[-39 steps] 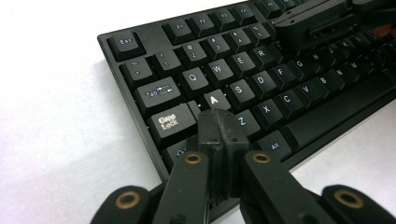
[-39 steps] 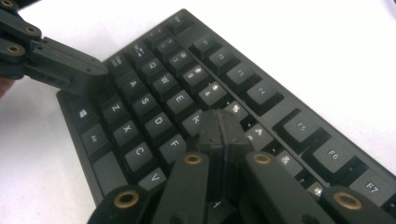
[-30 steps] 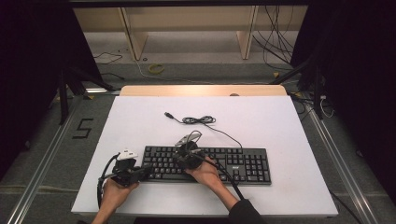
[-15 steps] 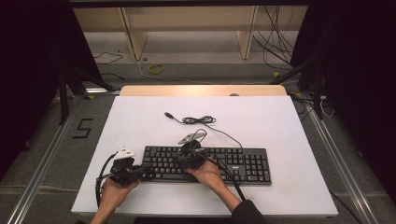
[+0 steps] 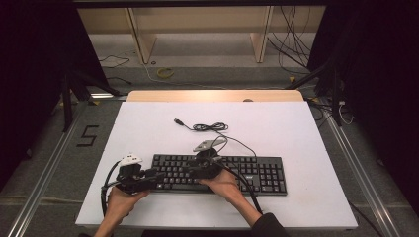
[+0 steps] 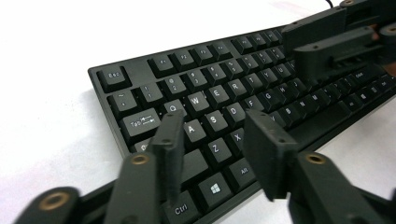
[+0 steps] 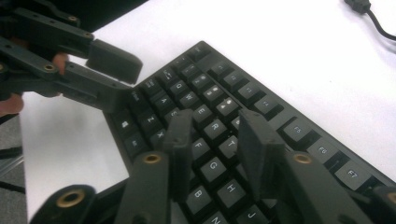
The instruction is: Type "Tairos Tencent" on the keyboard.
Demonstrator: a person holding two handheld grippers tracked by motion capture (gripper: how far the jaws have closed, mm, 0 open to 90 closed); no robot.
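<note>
Both grippers hover parted over the keyboard (image 5: pixel 217 173): left gripper (image 6: pixel 215 140) at its left end, right gripper (image 7: pixel 217 135) mid-keys. Nothing gripped; cable (image 5: pixel 210 127) lies unplugged. Progress unclear.

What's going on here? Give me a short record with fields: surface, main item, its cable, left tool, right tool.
surface: white table
main item: black keyboard, lying flat near the person's edge
cable: loose cord coiled behind the keyboard, plug end free
left gripper: jaws open over the keyboard's left end
right gripper: jaws open above the letter keys
</note>
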